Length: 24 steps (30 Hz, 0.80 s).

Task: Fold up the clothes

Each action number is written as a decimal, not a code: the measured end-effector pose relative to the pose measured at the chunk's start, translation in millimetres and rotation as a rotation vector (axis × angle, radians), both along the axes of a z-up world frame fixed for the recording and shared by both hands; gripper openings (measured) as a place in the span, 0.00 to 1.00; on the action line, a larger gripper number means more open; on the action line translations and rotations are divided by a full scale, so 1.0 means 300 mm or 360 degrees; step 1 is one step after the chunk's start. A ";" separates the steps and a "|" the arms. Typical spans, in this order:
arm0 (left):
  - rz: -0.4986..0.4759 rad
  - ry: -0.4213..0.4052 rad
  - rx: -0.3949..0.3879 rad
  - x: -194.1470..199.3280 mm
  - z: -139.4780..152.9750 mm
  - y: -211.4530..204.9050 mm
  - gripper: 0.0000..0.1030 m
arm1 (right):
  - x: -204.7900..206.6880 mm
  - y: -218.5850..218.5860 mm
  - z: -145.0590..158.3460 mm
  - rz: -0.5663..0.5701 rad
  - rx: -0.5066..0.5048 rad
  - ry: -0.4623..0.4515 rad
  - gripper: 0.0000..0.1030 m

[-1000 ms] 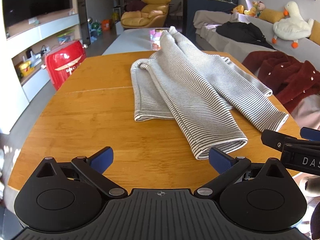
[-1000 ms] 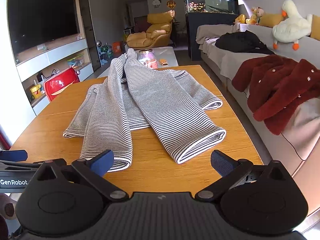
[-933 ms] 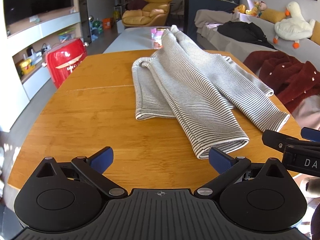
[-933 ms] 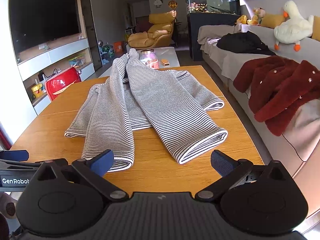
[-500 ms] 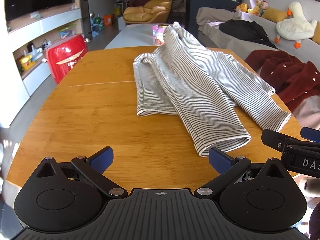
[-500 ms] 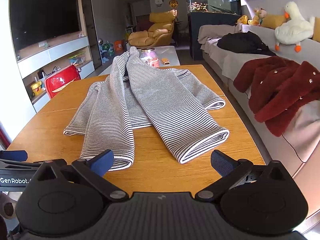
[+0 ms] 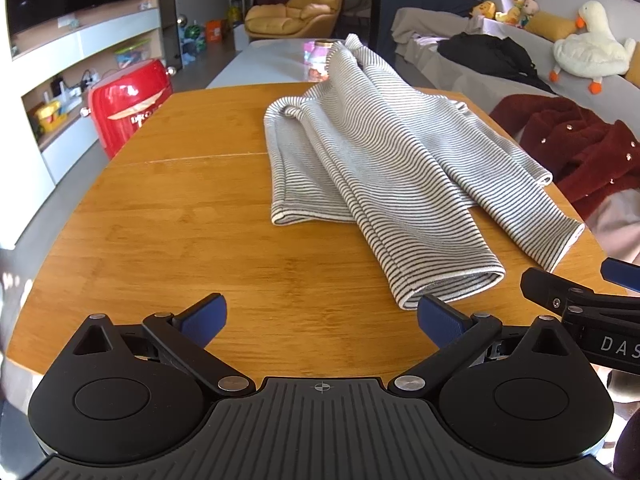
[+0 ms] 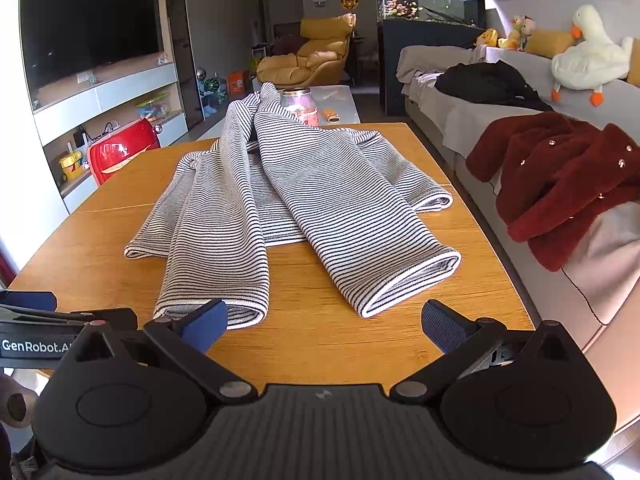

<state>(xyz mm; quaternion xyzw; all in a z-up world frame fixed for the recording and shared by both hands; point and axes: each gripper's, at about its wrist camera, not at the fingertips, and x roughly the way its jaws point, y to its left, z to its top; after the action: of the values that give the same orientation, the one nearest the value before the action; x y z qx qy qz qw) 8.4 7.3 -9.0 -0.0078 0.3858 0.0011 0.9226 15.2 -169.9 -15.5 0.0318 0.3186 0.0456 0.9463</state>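
A: Here, which parts are hidden or cut off?

B: The far end of the striped garment (image 8: 304, 188) rises in a bunched ridge at the back of the wooden table (image 8: 100, 264), and a pink-filled jar (image 8: 300, 106) stands half concealed behind it. The garment lies spread across the table's middle, its two tube-like ends pointing toward the near edge. In the left wrist view the right gripper (image 7: 576, 292) enters from the right margin and is cut off there; its fingertips are only partly seen.

A: What is the state of each gripper?

B: The left gripper (image 7: 320, 316) has its blue pads spread wide, holding nothing, above the near table edge, its right pad just beside the nearest striped end. The right gripper (image 8: 324, 320) is likewise spread and empty, between the two ends.

A: Is any writing legible?

B: "GenRobot.A", truncated, on the left gripper's side as seen from the right wrist; "DAS", truncated, on the right gripper's side. The emblem on the red case (image 7: 128, 104) is too blurred to read.
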 end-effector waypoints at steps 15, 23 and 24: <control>0.0016 -0.0011 -0.0007 -0.001 0.016 0.008 1.00 | 0.009 0.007 0.000 0.0020 -0.0011 0.0016 1.00; 0.0009 0.0002 -0.0005 0.003 0.010 0.004 1.00 | 0.012 0.004 -0.010 0.0016 -0.0007 0.0027 1.00; 0.0008 0.0004 -0.0005 0.003 0.010 0.003 1.00 | 0.011 0.004 -0.011 0.0017 -0.0007 0.0028 1.00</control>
<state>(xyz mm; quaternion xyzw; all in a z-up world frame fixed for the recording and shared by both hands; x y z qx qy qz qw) 9.4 8.2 -6.0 -0.0102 0.3869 0.0030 0.9221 18.7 -168.8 -18.9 0.0285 0.3272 0.0497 0.9432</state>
